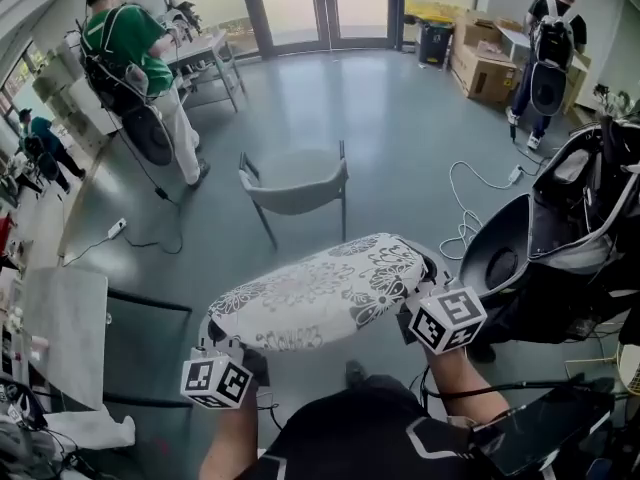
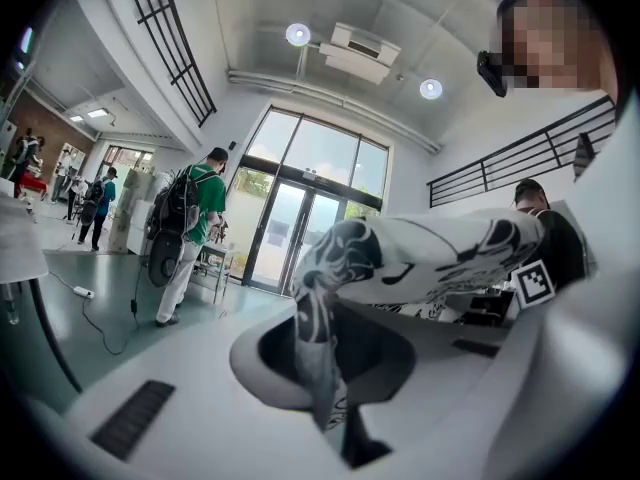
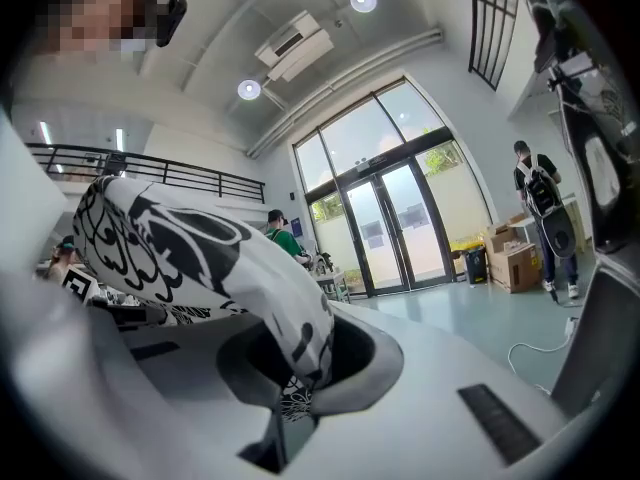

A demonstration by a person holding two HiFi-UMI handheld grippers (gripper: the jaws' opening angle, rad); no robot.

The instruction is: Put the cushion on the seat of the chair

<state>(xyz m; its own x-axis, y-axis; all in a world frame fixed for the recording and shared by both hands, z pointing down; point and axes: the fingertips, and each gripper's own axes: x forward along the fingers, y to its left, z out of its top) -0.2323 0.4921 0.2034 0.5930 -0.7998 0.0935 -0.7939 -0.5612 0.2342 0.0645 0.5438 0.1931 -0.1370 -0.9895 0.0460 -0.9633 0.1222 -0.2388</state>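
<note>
Bare floor (image 1: 400, 128) ahead to chair (image 1: 297, 186); cable (image 1: 470, 203), dark gear (image 1: 590, 218) at right.

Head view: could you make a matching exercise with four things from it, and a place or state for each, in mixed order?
1 cushion
2 chair
3 cardboard box
4 white cable

a empty, standing on the floor
b far right, by the wall
c gripped by left tongs and right tongs
d lying on the floor, right of chair

Pairs: 1-c, 2-a, 3-b, 4-d

Floor (image 1: 400, 138): smooth grey-green, glossy — white cables (image 1: 470, 200) trail across it.
Doors (image 1: 320, 8): glass, daylight behind.
Ceiling lights (image 2: 297, 34): round, lit.
Far corner: cardboard boxes (image 1: 487, 73) — perhaps a bin (image 1: 434, 40) beside.
Left side: small table (image 1: 205, 48).
</note>
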